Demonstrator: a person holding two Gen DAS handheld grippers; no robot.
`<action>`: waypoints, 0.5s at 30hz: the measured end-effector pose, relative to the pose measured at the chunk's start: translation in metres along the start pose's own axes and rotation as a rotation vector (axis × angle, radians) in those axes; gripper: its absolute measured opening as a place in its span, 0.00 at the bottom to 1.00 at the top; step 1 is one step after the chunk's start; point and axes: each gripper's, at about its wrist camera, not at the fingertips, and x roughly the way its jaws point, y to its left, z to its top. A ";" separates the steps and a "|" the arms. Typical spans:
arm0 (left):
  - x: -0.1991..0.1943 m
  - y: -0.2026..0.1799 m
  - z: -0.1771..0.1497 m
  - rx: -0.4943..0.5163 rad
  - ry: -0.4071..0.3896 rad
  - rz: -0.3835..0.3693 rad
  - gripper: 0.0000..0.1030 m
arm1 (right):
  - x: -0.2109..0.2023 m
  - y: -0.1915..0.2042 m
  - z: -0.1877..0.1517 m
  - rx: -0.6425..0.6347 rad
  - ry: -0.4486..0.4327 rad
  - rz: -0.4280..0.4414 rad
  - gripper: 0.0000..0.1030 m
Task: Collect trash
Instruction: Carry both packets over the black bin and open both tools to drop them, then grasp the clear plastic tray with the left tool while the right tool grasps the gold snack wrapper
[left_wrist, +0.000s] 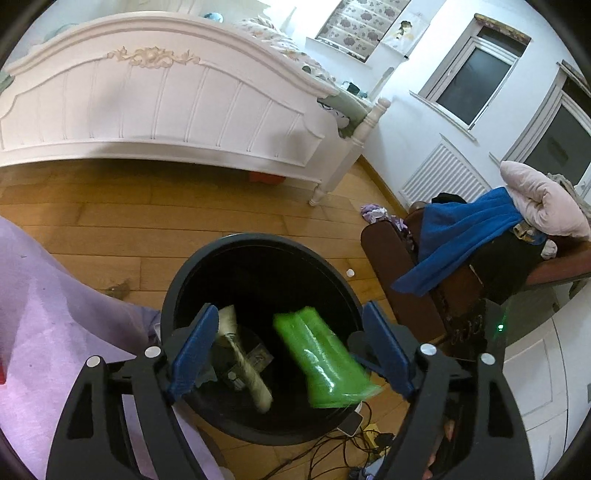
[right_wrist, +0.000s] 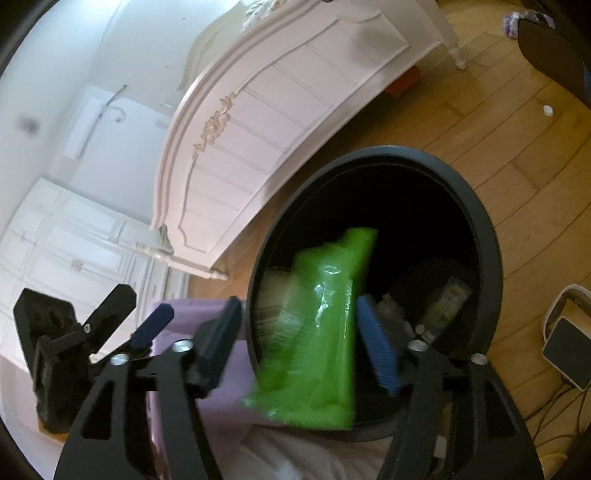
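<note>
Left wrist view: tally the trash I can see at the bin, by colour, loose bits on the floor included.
Green: 1, plastic packet over the black bin
Cream: 1, paper roll in the bin
White: 1, small cap on the floor
Total: 3; the bin's dark bottom is unclear.

Premises: a lived-in domestic bedroom. Evidence: white carved bed footboard (left_wrist: 159, 107) with floral bedding (left_wrist: 273, 40) behind it; wood plank floor (left_wrist: 122, 229); white panelled wardrobe doors (right_wrist: 70, 243); windows (left_wrist: 472, 85) with a floral blind (left_wrist: 362, 26); armchair (left_wrist: 436, 280) heaped with clothing and a blue towel (left_wrist: 458, 236); black waste bin (left_wrist: 207, 269).
</note>
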 end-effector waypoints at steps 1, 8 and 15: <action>-0.001 0.000 -0.001 0.000 0.000 -0.001 0.78 | -0.001 0.002 0.000 -0.005 -0.002 -0.001 0.66; -0.030 -0.006 -0.008 0.030 -0.049 -0.004 0.78 | -0.006 0.026 -0.007 -0.074 -0.009 -0.005 0.65; -0.078 -0.001 -0.018 0.039 -0.119 0.026 0.78 | -0.005 0.079 -0.023 -0.214 -0.001 0.003 0.66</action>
